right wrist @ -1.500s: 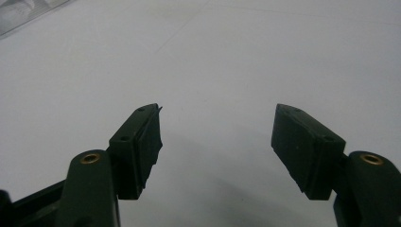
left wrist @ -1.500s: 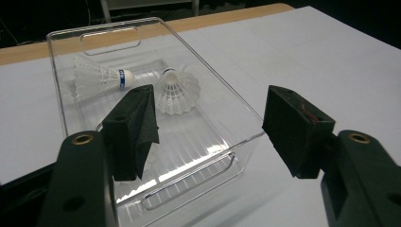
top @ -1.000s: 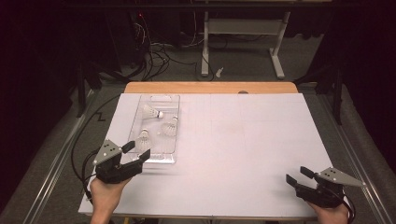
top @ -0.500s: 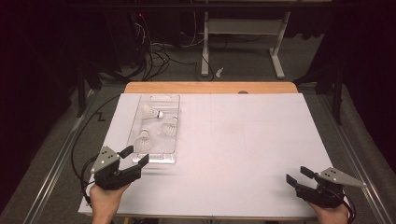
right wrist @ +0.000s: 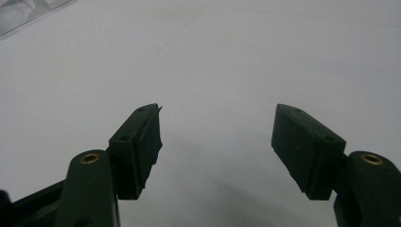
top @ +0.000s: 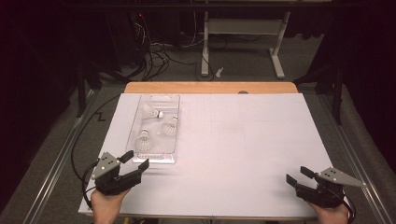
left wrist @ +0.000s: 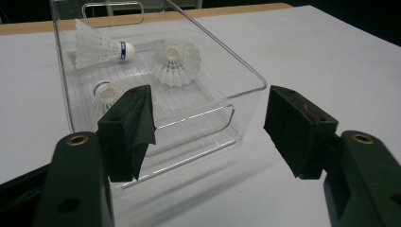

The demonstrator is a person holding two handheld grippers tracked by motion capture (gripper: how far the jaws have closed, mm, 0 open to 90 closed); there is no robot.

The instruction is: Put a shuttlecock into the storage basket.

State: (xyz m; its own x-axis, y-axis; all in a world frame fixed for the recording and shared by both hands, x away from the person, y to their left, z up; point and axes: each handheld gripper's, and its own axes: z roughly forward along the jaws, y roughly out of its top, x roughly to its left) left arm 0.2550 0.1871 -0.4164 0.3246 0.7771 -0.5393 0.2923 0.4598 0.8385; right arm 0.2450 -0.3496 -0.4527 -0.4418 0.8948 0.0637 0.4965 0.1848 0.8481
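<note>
Hovering low at the near left corner of the white tabletop (top: 243, 140), the left tool (top: 137, 160) is spreading its jaws wide, nothing between the pads. In the left gripper view those two black jaws are framing the near end of one clear plastic tray (left wrist: 246, 80), which is sitting just ahead of them, close but not touching. Inside the tray, three white shuttlecocks are lying: one with a blue band (left wrist: 101, 47) resting on its side toward the far end, one (left wrist: 177, 64) showing its cork toward the camera beside it, and one (left wrist: 106, 92) nearest the tool, partly hidden behind the left jaw. From the high view the tray (top: 175, 140) is running lengthwise along the left part of the tabletop, the three shuttlecocks spread along it. Over at the near right corner, well apart from the tray, the right tool (top: 296, 176) is also gaping open, holding nothing, with bare white tabletop under its jaws.
</note>
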